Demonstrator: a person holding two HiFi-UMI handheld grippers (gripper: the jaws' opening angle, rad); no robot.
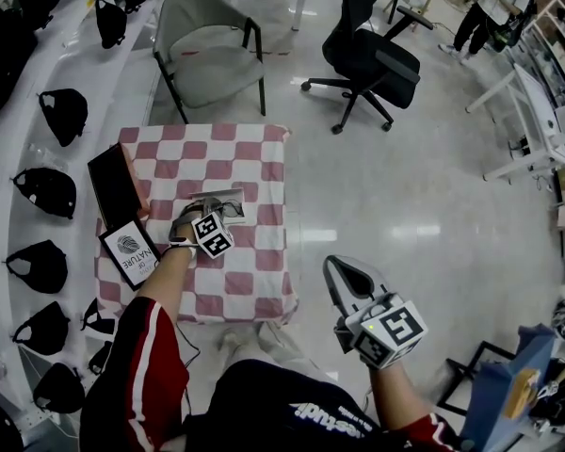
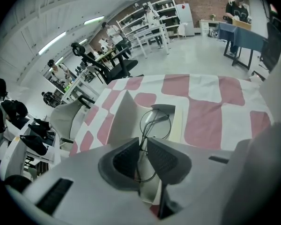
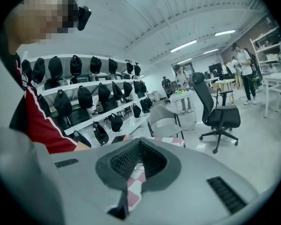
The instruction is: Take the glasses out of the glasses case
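Wire this fine wants a gentle, centred pinch. The left tongs [image 2: 144, 146] stand astride the bridge of the round-lensed glasses [image 2: 155, 124], pads narrowly apart with the frame between them and, as far as shows, not yet pressing on it. Closing squarely on the bridge, clear of the lenses, and then lifting straight up should keep the frame from twisting or catching the case wall. The pale glasses case [image 2: 123, 121] lies open on the red-and-white checked desk [image 2: 206, 121], lid raised at its left, with the glasses in its tray, not yet out. At the head view's lower right, the right tongs [image 1: 331, 266] hang off the desk, clenched on nothing. A flat black box [image 1: 113, 186] at the desk's left edge hides any contents.
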